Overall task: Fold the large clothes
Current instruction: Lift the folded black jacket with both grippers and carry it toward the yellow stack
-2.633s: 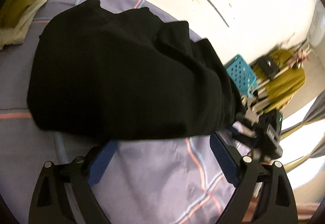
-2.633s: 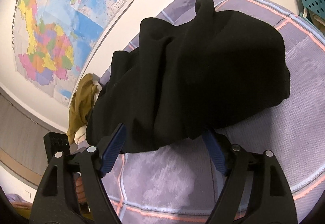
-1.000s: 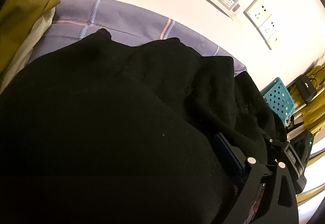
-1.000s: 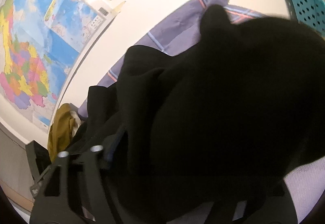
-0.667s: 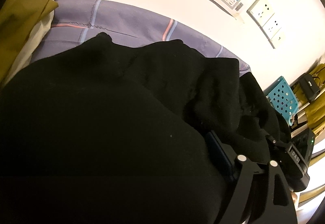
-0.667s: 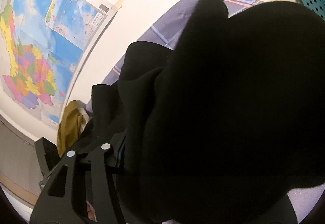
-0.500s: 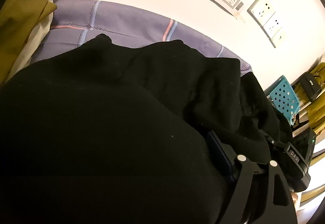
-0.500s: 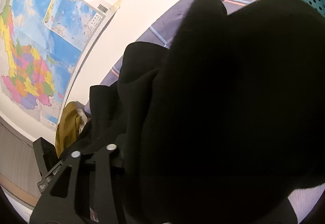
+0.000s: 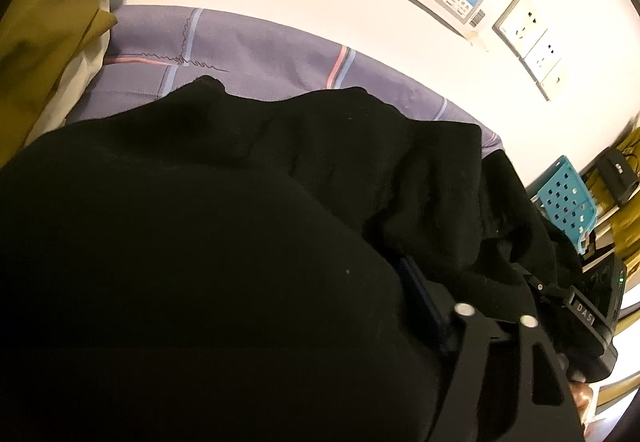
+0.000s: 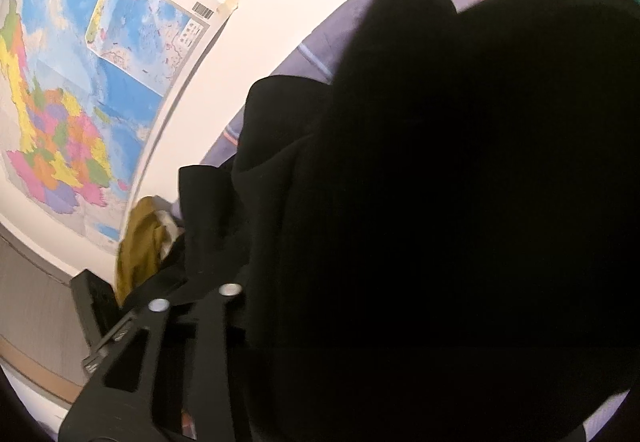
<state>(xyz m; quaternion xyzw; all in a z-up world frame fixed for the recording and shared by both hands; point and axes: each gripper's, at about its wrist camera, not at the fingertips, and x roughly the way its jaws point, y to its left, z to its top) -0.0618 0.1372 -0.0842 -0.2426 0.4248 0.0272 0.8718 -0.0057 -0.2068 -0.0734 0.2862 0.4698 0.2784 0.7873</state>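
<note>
Purple plaid bedsheet (image 9: pixel 256 45) runs up to a white wall carrying a map (image 10: pixel 68 89) and wall sockets (image 9: pixel 528 37); I note a mustard garment (image 9: pixel 48 21) heaped at the sheet's far end and a teal perforated basket (image 9: pixel 566 197) off to the other side.

Black garment (image 9: pixel 200 242) lies bunched on the sheet and fills most of both wrist views, mounded up right against the lenses.

Left gripper (image 9: pixel 280 322): only one blue-padded finger (image 9: pixel 420 302) shows, pressed against the cloth; the other is buried. Its jaws have just been closing with fabric between them. Whether the pads have bitten yet, I cannot tell.

Right gripper (image 10: pixel 360 322): one black finger (image 10: pixel 192 322) visible, the rest under the garment. Jaws likewise just been closing on cloth; grip not confirmable.

Step in hand, as I judge it: taking hold of the near edge with both grippers ahead of a fold.

Next move calls for confirming both bites, then lifting together and carrying the edge across toward the wall side, keeping the tension even so the bulk does not slump sideways.
</note>
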